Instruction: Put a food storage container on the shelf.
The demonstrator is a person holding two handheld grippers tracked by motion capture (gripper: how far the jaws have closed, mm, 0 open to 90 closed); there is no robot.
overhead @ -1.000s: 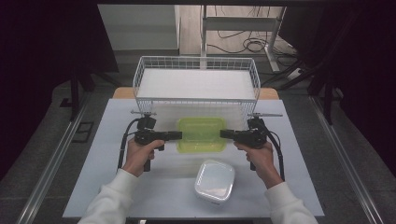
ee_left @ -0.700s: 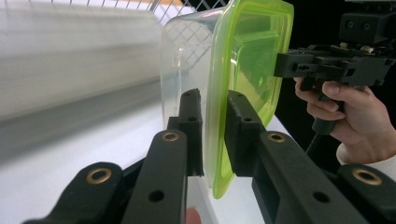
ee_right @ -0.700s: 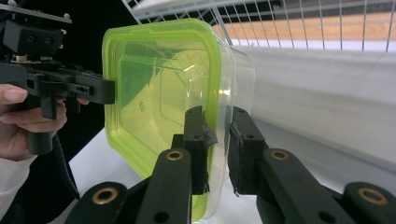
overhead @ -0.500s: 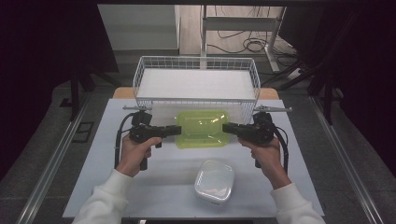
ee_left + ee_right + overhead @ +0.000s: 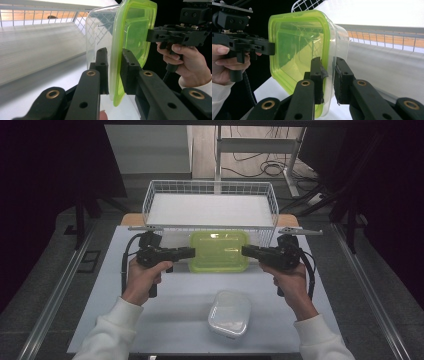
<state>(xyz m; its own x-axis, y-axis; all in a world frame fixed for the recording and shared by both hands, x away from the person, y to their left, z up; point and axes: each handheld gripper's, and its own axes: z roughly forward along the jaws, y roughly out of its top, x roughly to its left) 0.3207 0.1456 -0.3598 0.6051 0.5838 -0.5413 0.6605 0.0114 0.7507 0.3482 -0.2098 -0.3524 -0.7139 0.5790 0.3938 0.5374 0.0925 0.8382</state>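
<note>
High view first: I am holding the green-lidded container point(image 5: 219, 251) between both grippers, just left of centre in the frame, right in front of the white wire basket point(image 5: 150, 200). Compared with a second ago, it is sitting higher in the picture and closer to the basket's front wall, so I am lifting it off the tabletop point(image 5: 165, 315) with both hands together.

My left gripper point(image 5: 186, 253) is pinching the container's left edge, and my right gripper point(image 5: 248, 251) is pinching the right edge. In the left gripper view, the fingers point(image 5: 102, 67) are closing tight on the green lid rim and clear wall, with the rim sandwiched between them. The right gripper view is showing the same thing on the other side: its fingers point(image 5: 316, 72) are clamping the rim, narrowly apart only by the thickness of the plastic. Neither grip is changing; both are staying firm through the lift.

A second, white-lidded container point(image 5: 229, 312) is lying on the tabletop in the lower middle of the high view, near my right forearm and untouched.

I am judging that the lift is going evenly, as the container is looking level between the grippers. The basket's front wall is now just beyond it, so I am probably needing more height before carrying it forward over the rim and lowering it inside.
</note>
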